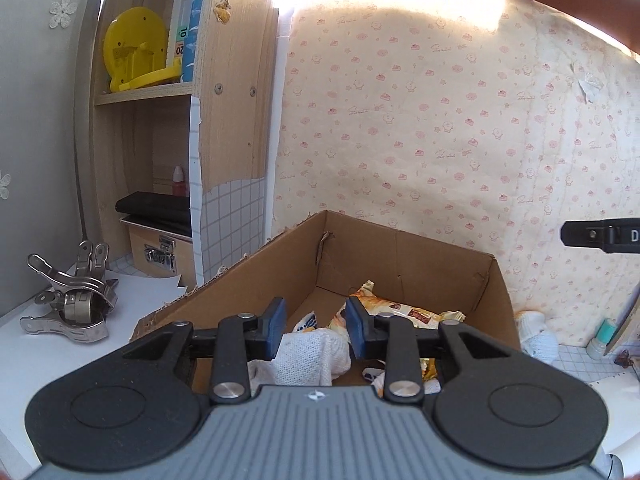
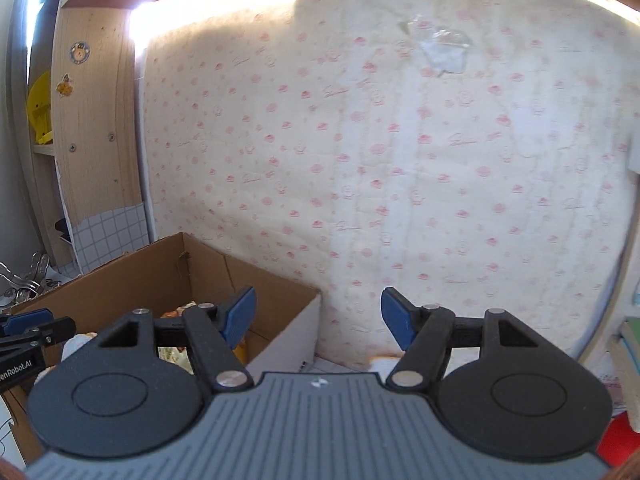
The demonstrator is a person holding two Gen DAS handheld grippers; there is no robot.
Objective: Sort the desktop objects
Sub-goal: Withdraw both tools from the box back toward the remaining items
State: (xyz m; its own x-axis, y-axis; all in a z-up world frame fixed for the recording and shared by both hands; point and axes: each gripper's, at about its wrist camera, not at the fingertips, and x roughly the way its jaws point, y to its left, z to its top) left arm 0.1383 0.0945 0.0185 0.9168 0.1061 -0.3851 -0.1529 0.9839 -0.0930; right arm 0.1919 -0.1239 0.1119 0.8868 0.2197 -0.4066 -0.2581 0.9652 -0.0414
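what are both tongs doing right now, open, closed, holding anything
Left tongs: shut on the white knitted cloth, over the cardboard box.
Right tongs: open, holding nothing.

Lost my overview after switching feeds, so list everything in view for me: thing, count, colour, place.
cardboard box: one, brown, open, against the wall
white cloth: one, between the left fingers, over the box
snack packet: one, yellow-orange, inside the box
metal clips: a pile, silver, left of the box
white sock: one, right of the box
small bottle: one, teal cap, far right
yellow plastic item: one, upper shelf
red bottle: one, lower shelf
left gripper: shut on the cloth
right gripper: open, empty
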